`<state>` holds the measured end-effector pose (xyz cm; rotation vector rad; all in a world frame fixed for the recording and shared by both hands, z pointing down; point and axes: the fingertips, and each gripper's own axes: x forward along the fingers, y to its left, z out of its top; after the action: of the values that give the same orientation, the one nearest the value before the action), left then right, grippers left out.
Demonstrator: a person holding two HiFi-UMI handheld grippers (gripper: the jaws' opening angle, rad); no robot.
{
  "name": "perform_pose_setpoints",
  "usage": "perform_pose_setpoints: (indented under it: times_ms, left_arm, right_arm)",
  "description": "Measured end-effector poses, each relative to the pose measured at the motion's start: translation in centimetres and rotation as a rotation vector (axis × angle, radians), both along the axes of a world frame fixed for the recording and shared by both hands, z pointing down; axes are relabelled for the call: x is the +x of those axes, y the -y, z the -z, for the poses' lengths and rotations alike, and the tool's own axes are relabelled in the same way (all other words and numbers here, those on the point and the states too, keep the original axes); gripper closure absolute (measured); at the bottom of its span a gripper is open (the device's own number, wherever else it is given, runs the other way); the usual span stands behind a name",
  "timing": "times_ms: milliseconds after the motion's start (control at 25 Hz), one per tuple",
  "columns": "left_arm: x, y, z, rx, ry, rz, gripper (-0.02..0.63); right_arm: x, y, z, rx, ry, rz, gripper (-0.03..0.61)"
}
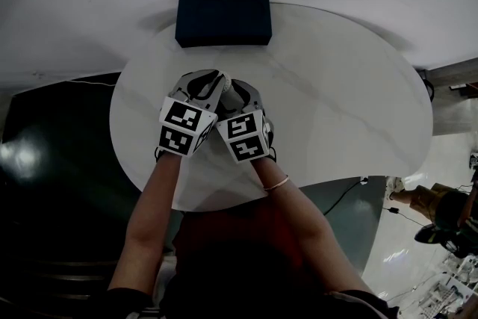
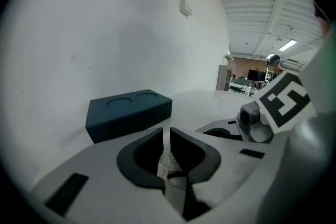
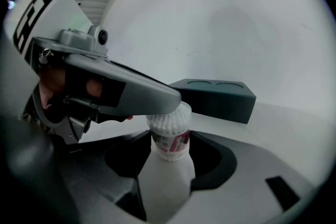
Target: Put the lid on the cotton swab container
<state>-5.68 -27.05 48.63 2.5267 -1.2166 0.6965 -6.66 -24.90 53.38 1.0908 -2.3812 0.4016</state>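
In the right gripper view, a small clear cotton swab container (image 3: 170,139) with a red and white label stands upright, packed with white swabs. My right gripper (image 3: 170,145) is shut on its sides. My left gripper (image 3: 176,103) reaches in from the left, its tip resting on the container's top, where a clear lid rim (image 3: 186,110) shows. In the left gripper view, my left gripper (image 2: 166,136) has its jaws nearly together on that thin clear lid, with the container (image 2: 167,164) showing below the gap. The head view shows both grippers side by side over the white table (image 1: 336,108); they hide the container.
A dark blue box (image 1: 222,16) with two round recesses sits at the table's far edge, beyond both grippers (image 2: 128,113) (image 3: 218,94). The round table's near edge lies just under my forearms. A white wall stands behind the table.
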Motion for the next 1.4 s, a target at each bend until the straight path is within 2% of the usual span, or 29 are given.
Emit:
perform_pose_setpoints:
  times_ms: [200, 480, 960, 1400]
  left_arm:
    - [-0.1, 0.0, 0.0, -0.024, -0.044, 0.008, 0.586]
    - [-0.8, -0.5, 0.4, -0.017, -0.069, 0.038, 0.588]
    - [-4.9, -1.4, 0.5, -0.034, -0.133, 0.158, 0.588]
    - [-6.5, -3.5, 0.1, -0.052, -0.158, 0.174, 0.586]
  right_arm:
    - [0.0, 0.0, 0.0, 0.000, 0.001, -0.006, 0.342]
    - [0.0, -0.2, -0.1, -0.008, 0.013, -0.019, 0.341]
    - [-0.2, -0.1, -0.1, 0.002, 0.006, -0.011, 0.341]
    - [-0.4, -1.1, -0.1, 0.005, -0.003, -0.022, 0.341]
